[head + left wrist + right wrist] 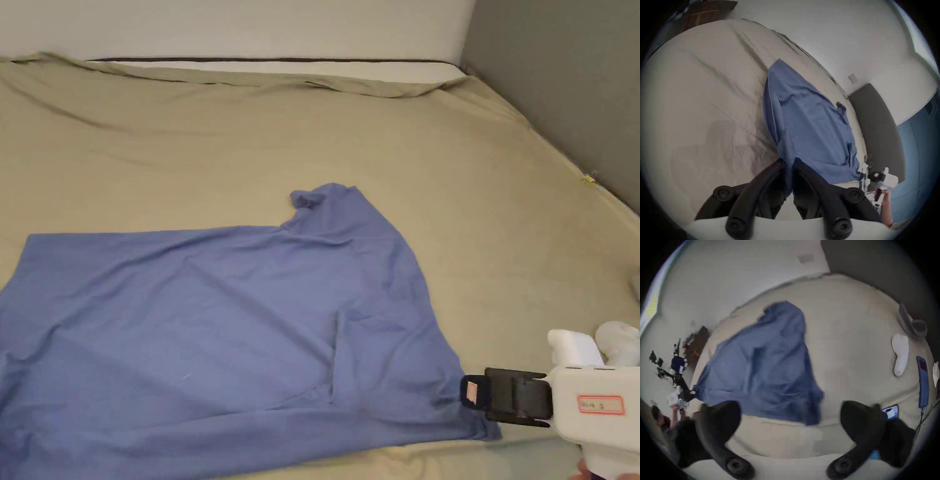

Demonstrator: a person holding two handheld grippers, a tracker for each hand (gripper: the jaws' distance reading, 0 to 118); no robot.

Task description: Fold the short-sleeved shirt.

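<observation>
Black jaws of the left gripper (790,164) pinch the blue shirt (219,331), which lies spread on the tan bed (500,206). At four o'clock, the right gripper (790,415) hangs wide open beside its corner.

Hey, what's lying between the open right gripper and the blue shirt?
Nothing but bare beige bedsheet. In the right gripper view, the right gripper has its jaws spread apart, and the blue shirt lies just beyond them, untouched.

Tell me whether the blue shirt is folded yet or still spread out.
Mostly spread. The blue shirt lies wide and wrinkled across the bed sheet, one sleeve sticking up; the left gripper pinches its edge; no neat fold shows.
</observation>
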